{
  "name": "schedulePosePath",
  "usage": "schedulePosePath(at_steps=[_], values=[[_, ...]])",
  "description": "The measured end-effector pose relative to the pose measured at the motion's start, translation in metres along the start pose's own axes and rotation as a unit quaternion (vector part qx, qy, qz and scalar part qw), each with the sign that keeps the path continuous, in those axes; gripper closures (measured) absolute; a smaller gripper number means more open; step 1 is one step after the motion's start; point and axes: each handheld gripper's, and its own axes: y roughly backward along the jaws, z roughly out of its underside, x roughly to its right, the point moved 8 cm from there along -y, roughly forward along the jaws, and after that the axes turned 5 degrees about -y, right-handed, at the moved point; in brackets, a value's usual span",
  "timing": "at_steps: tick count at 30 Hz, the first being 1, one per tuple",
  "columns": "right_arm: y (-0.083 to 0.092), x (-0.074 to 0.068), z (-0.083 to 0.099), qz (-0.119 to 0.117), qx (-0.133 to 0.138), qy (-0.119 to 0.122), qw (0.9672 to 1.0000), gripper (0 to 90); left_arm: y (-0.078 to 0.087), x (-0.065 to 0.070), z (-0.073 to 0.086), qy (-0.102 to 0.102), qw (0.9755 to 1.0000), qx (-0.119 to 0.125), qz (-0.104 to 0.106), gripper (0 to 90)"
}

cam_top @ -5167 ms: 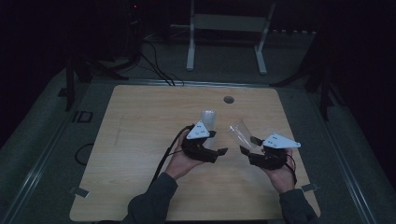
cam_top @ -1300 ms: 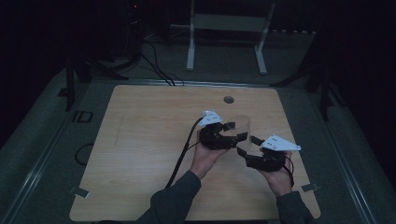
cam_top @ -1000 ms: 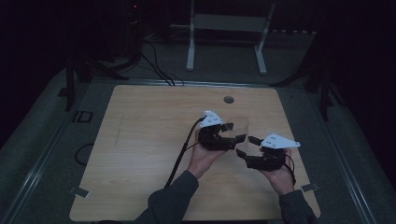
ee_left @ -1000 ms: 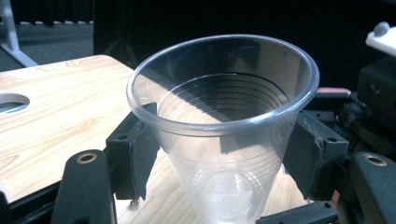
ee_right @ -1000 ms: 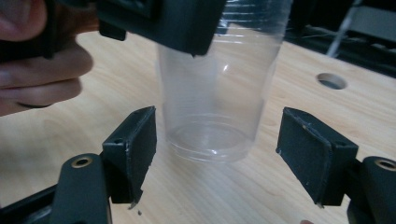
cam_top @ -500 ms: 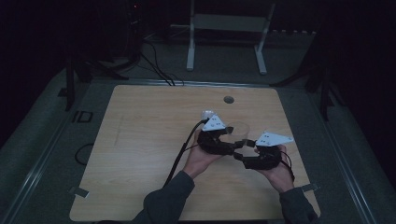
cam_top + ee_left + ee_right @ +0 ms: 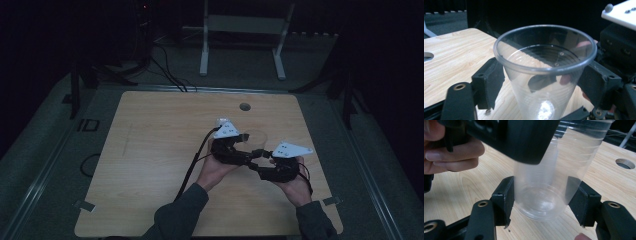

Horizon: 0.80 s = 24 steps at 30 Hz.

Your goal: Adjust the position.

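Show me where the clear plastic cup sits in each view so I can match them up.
High view: the clear plastic cup is right of centre, between the two grippers.
Left gripper view: it fills the centre, rim up, between that gripper's jaws.
Right gripper view: its lower body sits at centre, base between the jaws.
Shared landmark: the round hole in the table, at the left edge of the left gripper view and upper right of the right gripper view.

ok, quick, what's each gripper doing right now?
Left gripper: tongs just opened, either side of the cup under its rim, no clear grip.
Right gripper: shut on the cup's base.
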Motion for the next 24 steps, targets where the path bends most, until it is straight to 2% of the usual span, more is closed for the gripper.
schedulePosePath(at_steps=[5, 15, 18, 21, 24], values=[[-0.0018, -0.0022, 0.0012, -0.004, 0.005, -0.002, 1.0, 41.1, 0.0007, -0.0006, -0.004, 0.013, 0.9998, 0.018, -0.001, 21.7], [-0.0027, -0.0041, 0.001, -0.005, 0.009, -0.003, 0.9999, 40.5, 0.0018, 0.0016, -0.005, 0.003, 0.9998, 0.02, -0.004, 27.6], [-0.0023, -0.0032, 0.0022, -0.006, 0.008, -0.008, 0.9999, 34.5, 0.0021, 0.0028, -0.0051, -0.003, 0.9997, 0.022, -0.008, 27.9], [-0.0017, -0.0029, 0.0037, -0.002, 0.006, -0.009, 0.9999, 31.3, 0.0033, 0.0022, -0.0045, -0.013, 0.9996, 0.02, -0.015, 28.1], [-0.0003, -0.0016, 0.0044, 0.001, 0.009, -0.014, 0.9999, 29.6, 0.0041, 0.0003, -0.0036, -0.014, 0.9994, 0.022, -0.023, 28.1]])
